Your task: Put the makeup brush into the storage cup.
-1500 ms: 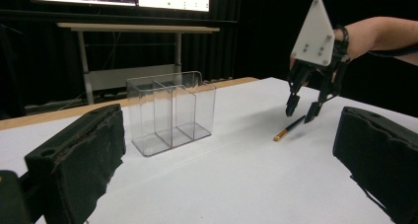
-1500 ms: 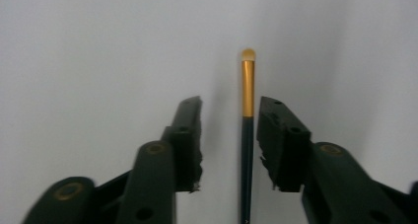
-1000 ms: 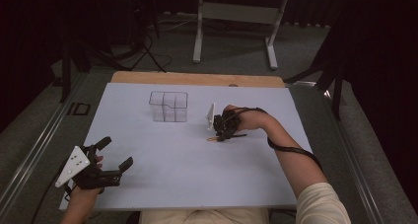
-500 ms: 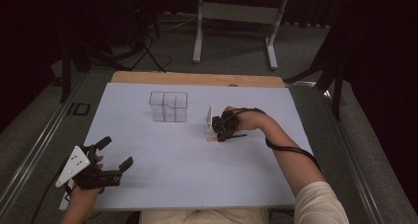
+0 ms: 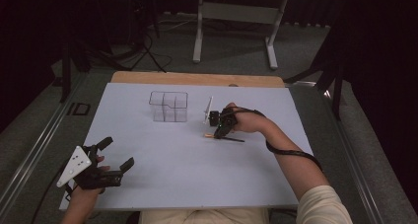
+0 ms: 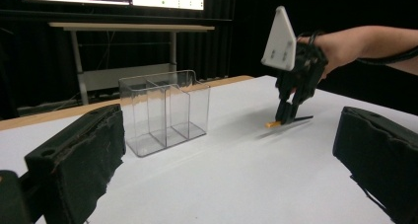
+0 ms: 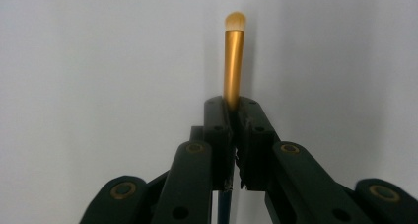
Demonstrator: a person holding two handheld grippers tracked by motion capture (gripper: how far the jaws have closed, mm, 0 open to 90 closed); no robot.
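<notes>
The slim pen with a gold-orange barrel and a dark lower part is being pinched by the right gripper while it is lying on the white worktop, just to the right of the clear plastic organiser with 3 or so compartments. In the right gripper view the 2 black jaws are seen pressed together on the pen's gold barrel, having just been closing onto it, with the rounded pale tip sticking out beyond them. The left gripper is being held low at the near left corner of the worktop, its jaws spread and nothing between them.

As a judgement, the work is being counted as barely begun: the grasp is made, but the pen is not yet lifted, and carrying it to the organiser (presumably its destination) and lowering it into a compartment are all left.

The grip itself is being shown clearly by the right gripper view alone. From the left gripper view, the right gripper is seen from the side, pointing steeply down, with the pen flat on the worktop and the organiser standing empty. The overall layout is being given by the high view.
</notes>
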